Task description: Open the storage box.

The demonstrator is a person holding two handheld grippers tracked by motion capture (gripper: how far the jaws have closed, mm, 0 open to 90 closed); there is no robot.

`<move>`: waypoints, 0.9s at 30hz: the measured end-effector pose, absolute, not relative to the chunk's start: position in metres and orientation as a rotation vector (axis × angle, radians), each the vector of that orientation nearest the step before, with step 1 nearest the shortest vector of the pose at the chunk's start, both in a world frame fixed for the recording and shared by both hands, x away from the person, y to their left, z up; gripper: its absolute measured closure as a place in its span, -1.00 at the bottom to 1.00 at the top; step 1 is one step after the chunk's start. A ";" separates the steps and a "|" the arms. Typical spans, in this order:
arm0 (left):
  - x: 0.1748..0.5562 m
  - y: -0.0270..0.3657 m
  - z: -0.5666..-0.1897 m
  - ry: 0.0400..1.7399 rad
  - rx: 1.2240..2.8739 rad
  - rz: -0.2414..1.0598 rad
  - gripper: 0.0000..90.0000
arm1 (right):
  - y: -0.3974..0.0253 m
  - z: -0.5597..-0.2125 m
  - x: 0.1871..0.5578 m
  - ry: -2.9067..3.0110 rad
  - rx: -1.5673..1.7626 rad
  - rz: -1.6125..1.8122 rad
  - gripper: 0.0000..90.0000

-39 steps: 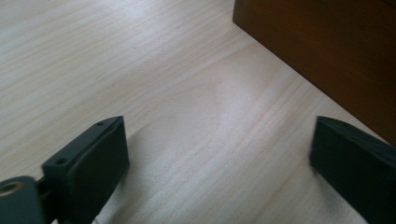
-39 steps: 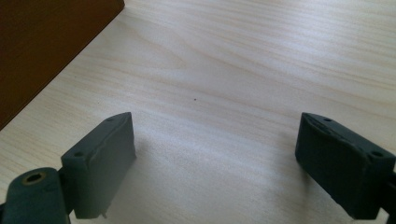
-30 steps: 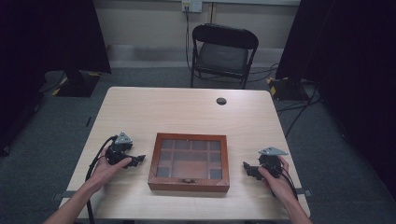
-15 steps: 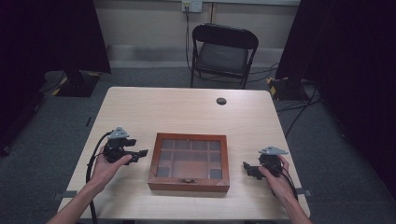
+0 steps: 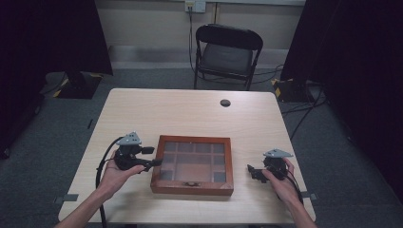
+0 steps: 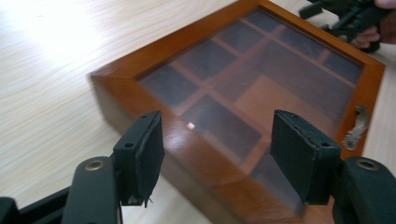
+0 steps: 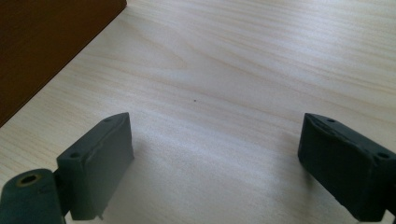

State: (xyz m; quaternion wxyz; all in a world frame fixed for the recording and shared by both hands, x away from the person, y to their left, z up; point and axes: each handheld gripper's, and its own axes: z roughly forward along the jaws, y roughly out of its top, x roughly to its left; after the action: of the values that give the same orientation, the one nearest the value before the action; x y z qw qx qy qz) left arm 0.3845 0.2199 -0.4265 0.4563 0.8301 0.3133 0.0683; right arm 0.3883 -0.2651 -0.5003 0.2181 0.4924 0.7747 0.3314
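**Left gripper closes in on glass-lidded box while right waits at the table's near edge**

A wooden compartment box (image 5: 192,165) with a glass lid sits shut near the front edge of the table (image 5: 190,111), roughly midway between its left and right edges, its long axis running side to side and its small metal clasp (image 5: 190,183) facing the person. The left gripper (image 5: 151,157) hovers just beside the box's left end, jaws spread wide and empty, pointed rightward at the left wall; in the left gripper view the box's near corner (image 6: 100,79) lies just ahead of and between the two pads (image 6: 150,149), with the lid stretching away beyond them. The right gripper (image 5: 253,172) rests low over bare tabletop near the front right corner, a gap apart from the box's right end, its jaws likewise wide open with nothing between them; in the right gripper view the box's dark side (image 7: 51,42) lies off to the upper left. The left hand is plainly the nearer of the two, and the coming move likely turns on that short gap to the left wall, whether to steady the box or start on the lid
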 end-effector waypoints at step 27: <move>0.354 0.146 -0.427 0.498 2.149 -0.065 0.07 | -0.265 -0.500 0.389 2.145 1.360 0.917 -0.80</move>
State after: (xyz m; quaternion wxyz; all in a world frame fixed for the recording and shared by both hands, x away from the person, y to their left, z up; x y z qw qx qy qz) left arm 0.3540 0.1463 -0.4270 0.4505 0.8693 0.2016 -0.0264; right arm 0.3887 -0.2652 -0.5004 0.2188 0.4916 0.7751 0.3313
